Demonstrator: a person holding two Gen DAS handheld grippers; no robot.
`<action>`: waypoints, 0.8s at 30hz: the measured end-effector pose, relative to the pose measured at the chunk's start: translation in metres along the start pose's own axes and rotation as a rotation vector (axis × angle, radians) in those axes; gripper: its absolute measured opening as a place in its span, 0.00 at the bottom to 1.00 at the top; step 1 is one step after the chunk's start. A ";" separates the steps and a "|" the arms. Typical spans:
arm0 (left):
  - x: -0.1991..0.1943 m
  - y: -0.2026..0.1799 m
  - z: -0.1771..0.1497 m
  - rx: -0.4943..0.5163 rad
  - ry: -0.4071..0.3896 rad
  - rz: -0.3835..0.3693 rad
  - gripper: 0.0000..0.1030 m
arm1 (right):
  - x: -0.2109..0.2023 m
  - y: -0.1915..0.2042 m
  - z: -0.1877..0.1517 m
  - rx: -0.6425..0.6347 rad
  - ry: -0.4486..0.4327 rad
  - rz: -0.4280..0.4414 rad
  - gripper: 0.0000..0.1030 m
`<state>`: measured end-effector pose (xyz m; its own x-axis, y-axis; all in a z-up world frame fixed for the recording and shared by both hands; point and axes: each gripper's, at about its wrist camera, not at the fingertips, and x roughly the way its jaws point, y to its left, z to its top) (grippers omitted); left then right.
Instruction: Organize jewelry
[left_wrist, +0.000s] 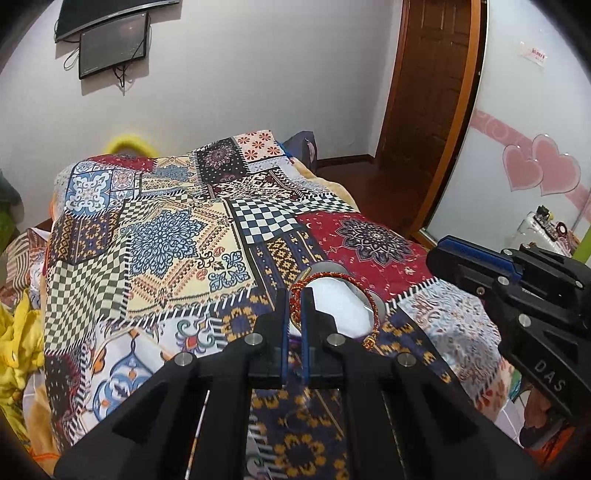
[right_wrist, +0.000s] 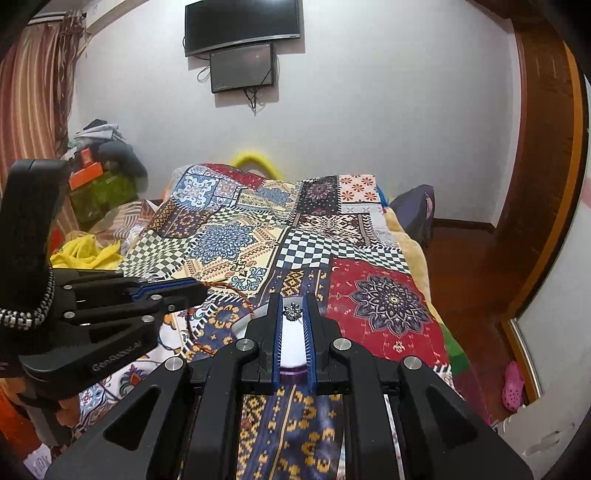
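Note:
A round white-lined jewelry box (left_wrist: 341, 302) lies on the patchwork bedspread (left_wrist: 166, 236). My left gripper (left_wrist: 294, 295) is shut on a red and gold beaded bracelet (left_wrist: 354, 280) that loops over the box. In the right wrist view my right gripper (right_wrist: 292, 312) is shut on a small dark metal ornament (right_wrist: 291, 313), held over the box's white lining (right_wrist: 291, 343). The left gripper (right_wrist: 192, 286) shows at the left there, with a red cord (right_wrist: 221, 288) trailing from it.
The right gripper's body (left_wrist: 517, 291) stands close on the right in the left wrist view. A yellow cloth (right_wrist: 85, 251) and clutter lie left of the bed. A wooden door (left_wrist: 424, 92) and wardrobe are on the right. Screens (right_wrist: 240, 44) hang on the far wall.

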<state>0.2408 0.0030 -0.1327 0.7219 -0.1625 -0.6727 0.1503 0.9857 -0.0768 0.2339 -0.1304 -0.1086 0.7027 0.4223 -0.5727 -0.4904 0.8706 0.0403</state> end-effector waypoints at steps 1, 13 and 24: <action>0.005 0.001 0.002 0.003 0.006 0.000 0.04 | 0.004 -0.001 0.001 0.003 0.004 0.007 0.09; 0.061 0.011 0.008 -0.002 0.116 -0.034 0.04 | 0.057 -0.011 -0.014 0.026 0.139 0.070 0.09; 0.082 0.007 0.003 0.031 0.163 -0.026 0.04 | 0.081 -0.013 -0.031 0.023 0.242 0.073 0.10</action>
<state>0.3031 -0.0030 -0.1860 0.5990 -0.1761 -0.7811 0.1906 0.9788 -0.0745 0.2813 -0.1152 -0.1814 0.5203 0.4140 -0.7470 -0.5217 0.8465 0.1058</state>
